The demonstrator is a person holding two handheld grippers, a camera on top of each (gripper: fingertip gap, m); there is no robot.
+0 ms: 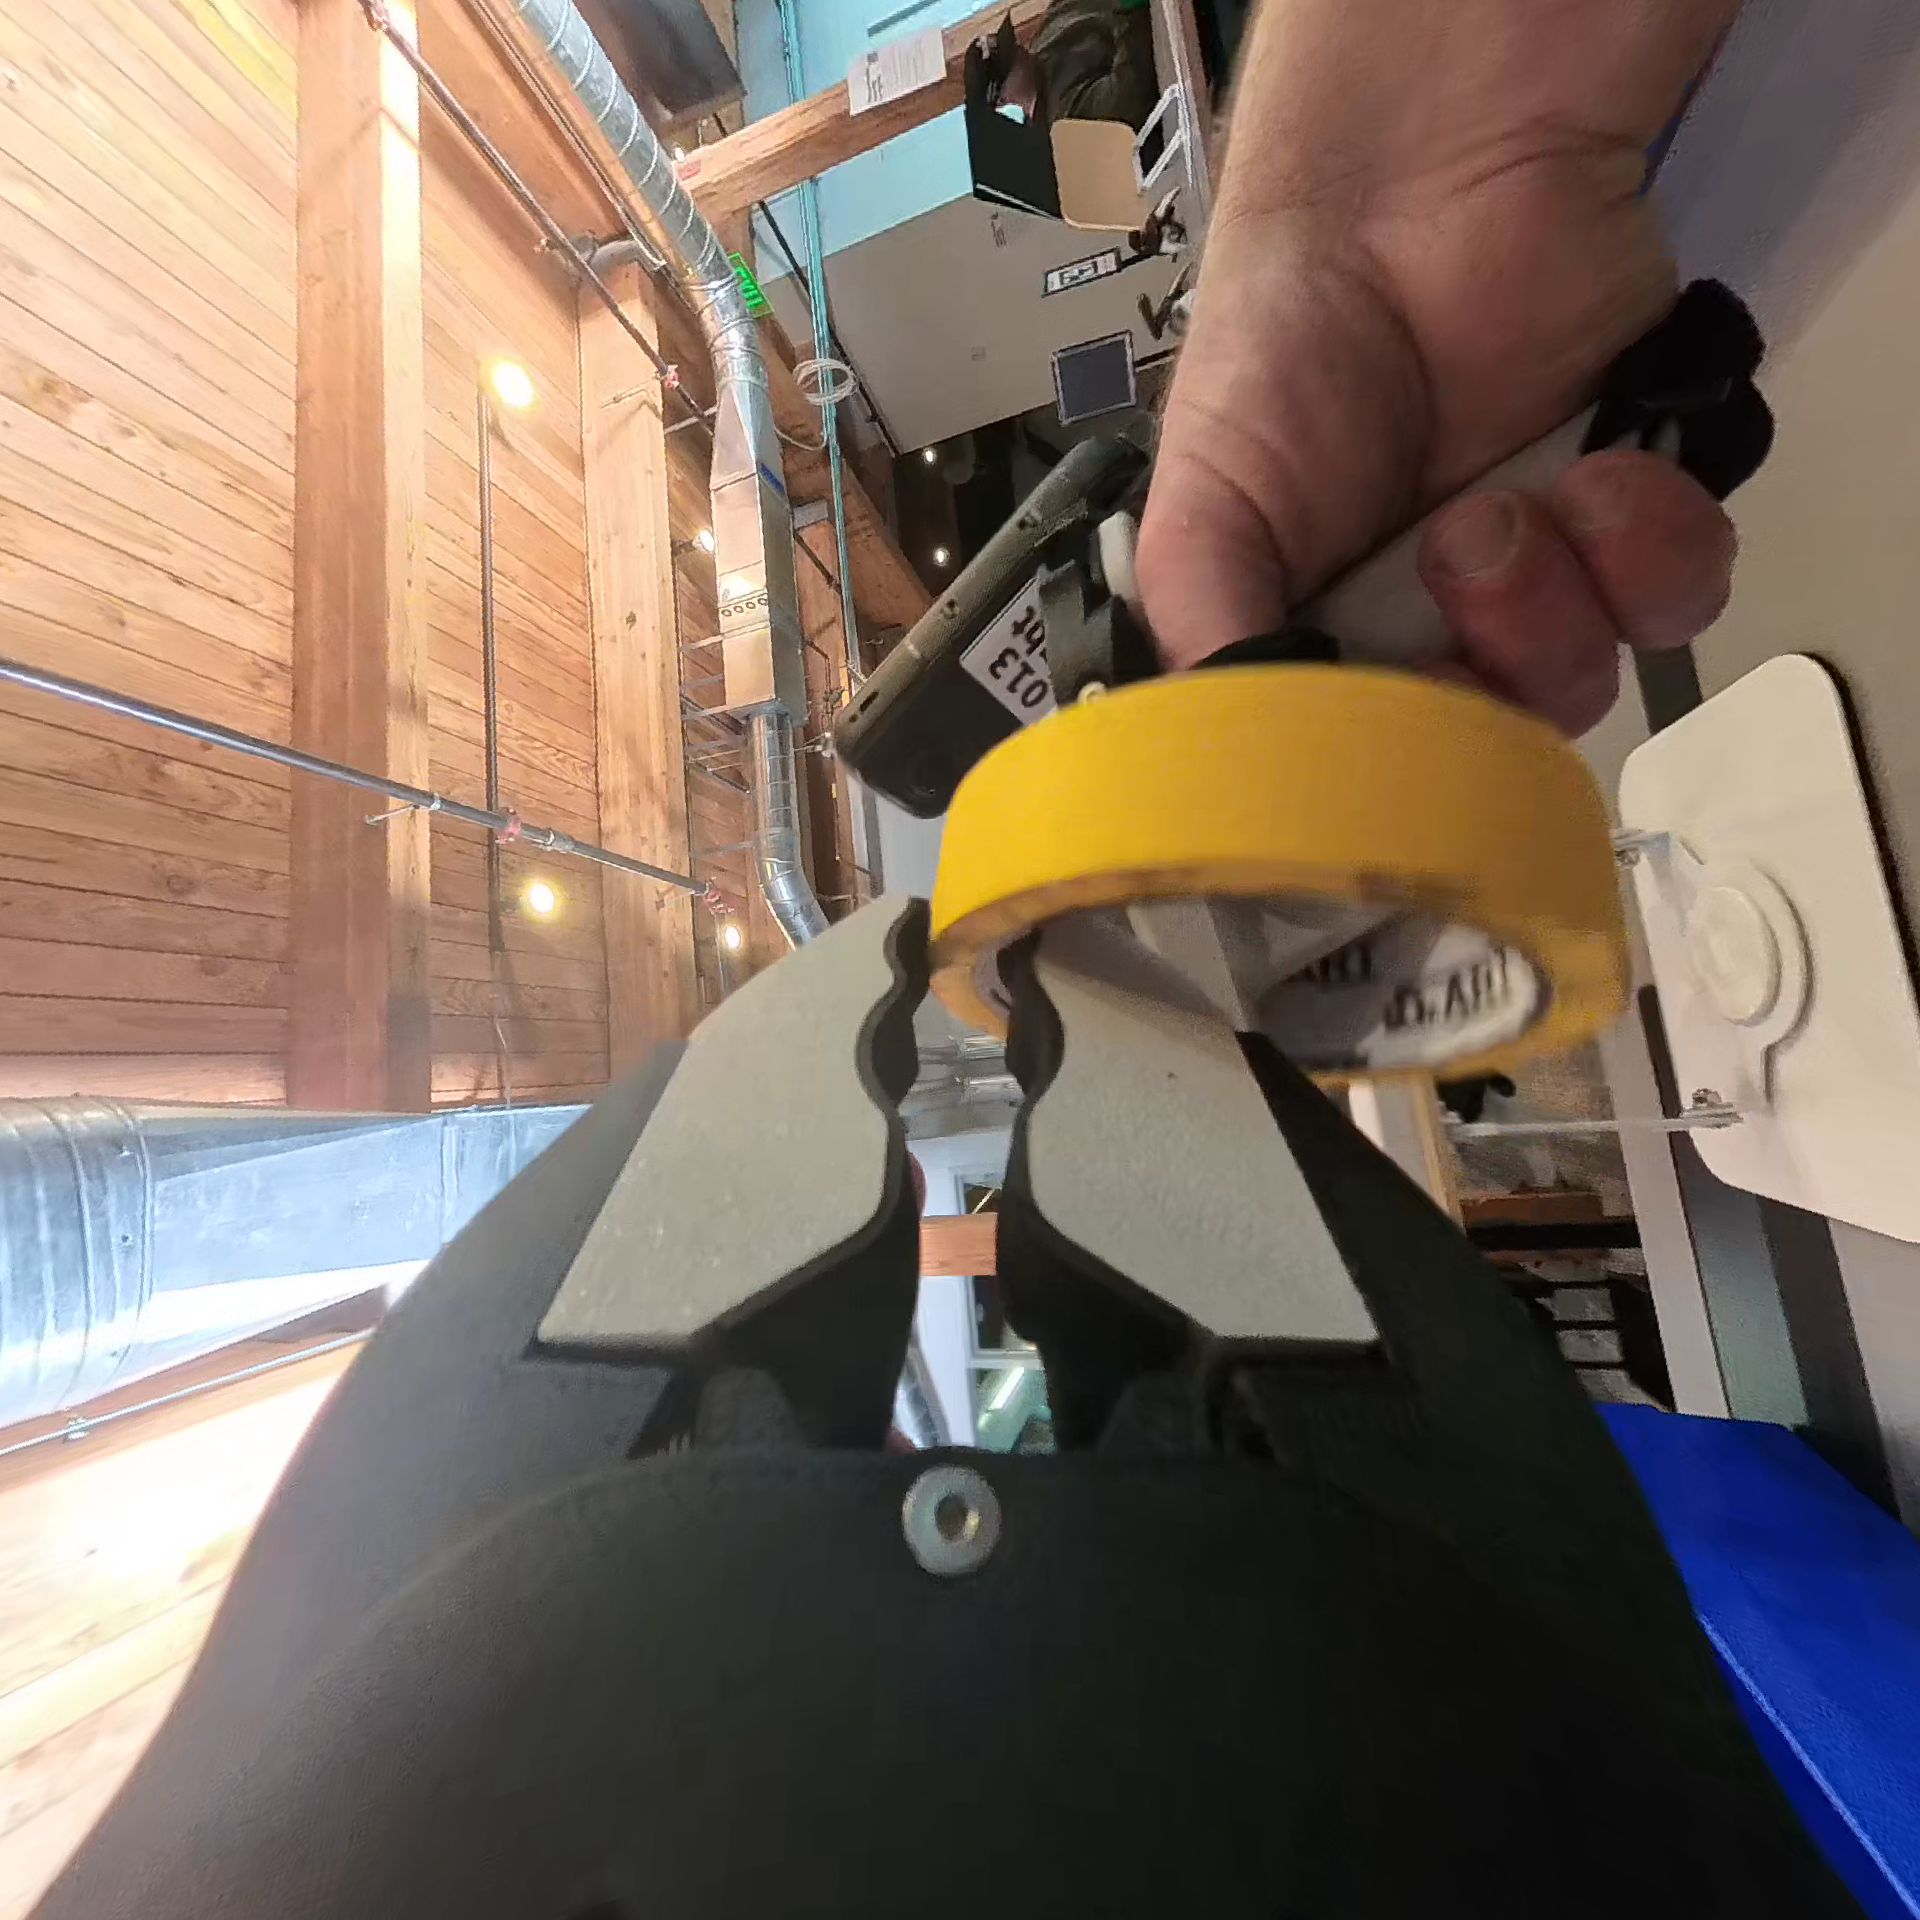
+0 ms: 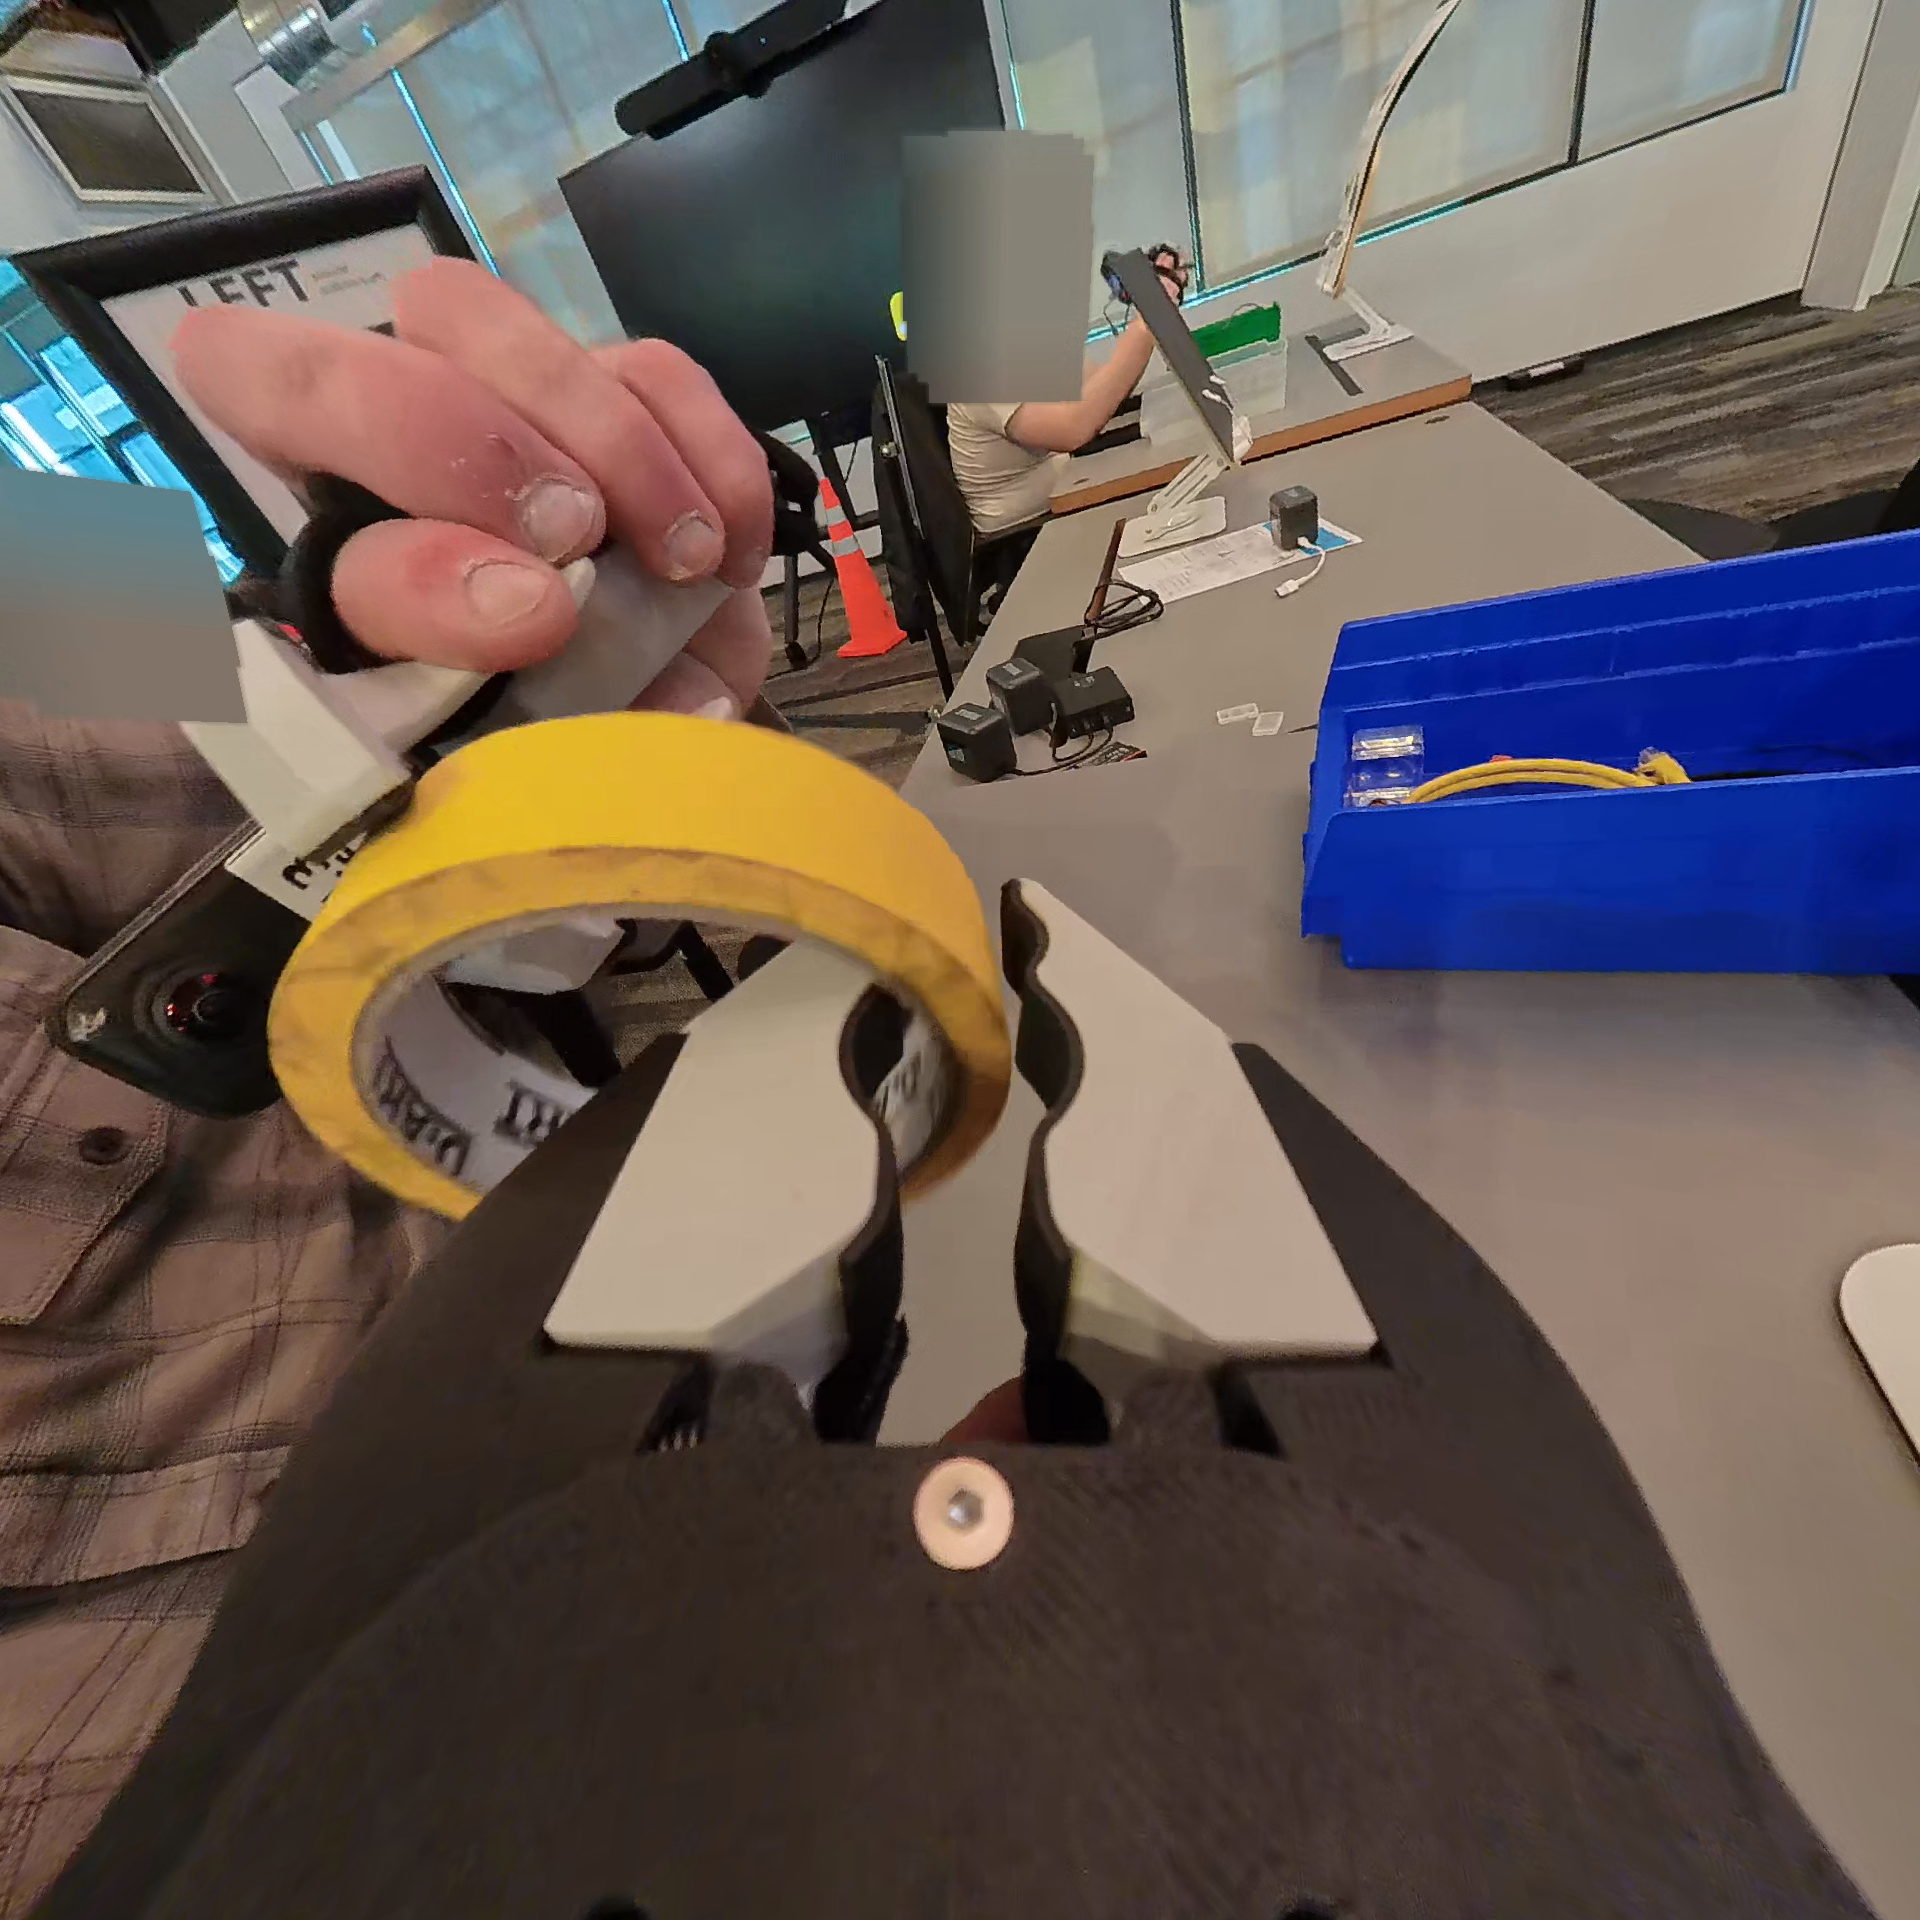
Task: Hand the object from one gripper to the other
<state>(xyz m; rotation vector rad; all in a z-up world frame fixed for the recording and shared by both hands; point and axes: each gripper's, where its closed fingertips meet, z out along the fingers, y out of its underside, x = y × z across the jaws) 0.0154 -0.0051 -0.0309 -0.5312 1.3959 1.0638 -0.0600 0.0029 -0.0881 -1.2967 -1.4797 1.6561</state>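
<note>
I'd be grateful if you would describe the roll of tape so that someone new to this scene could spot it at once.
Start at the grey table with the blue bin. Nearer the camera than the bin, in the air, the right gripper and the left gripper meet. The tape roll is between them: a bright yellow ring with a white core, each gripper having one finger inside its hole.

The roll of tape [image 2: 665, 821] is seen as matt yellow crepe paper wound on a white card core. Each hand-held gripper [image 2: 961, 1049] is made of matt black plastic with a fine grainy finish, faced with smooth grey plates and fixed by a shiny metal screw [image 2: 962, 1512]. The worktop [image 2: 1455, 1143] is shown as smooth matt grey. The bin [image 2: 1621, 873] is of blue, slightly glossy plastic. The shirt sleeve [image 2: 135, 1195] is soft checked cloth
</note>
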